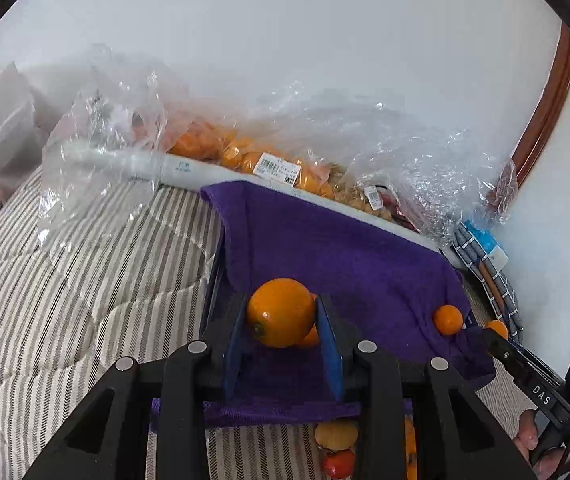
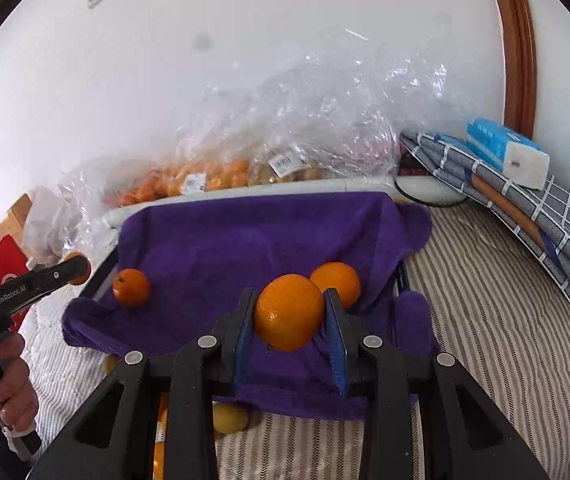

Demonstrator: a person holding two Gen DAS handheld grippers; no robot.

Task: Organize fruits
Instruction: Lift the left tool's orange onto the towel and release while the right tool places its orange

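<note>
Oranges sit clamped between both tongs, left (image 1: 281, 314) and right (image 2: 290, 312), above purple towel (image 2: 245, 236).

free: purple towel (image 2: 245, 240) centre | blocked: plastic bags (image 2: 305, 120) behind, loose oranges (image 2: 131, 287)

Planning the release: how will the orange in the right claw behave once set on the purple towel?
The orange is round and smooth, so it may roll. The purple towel sags, likely sending it toward the resting oranges. Its firm-looking rind probably tolerates the right claw.

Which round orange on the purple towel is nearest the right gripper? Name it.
The orange right behind the right gripper; the other orange lies far left.
</note>
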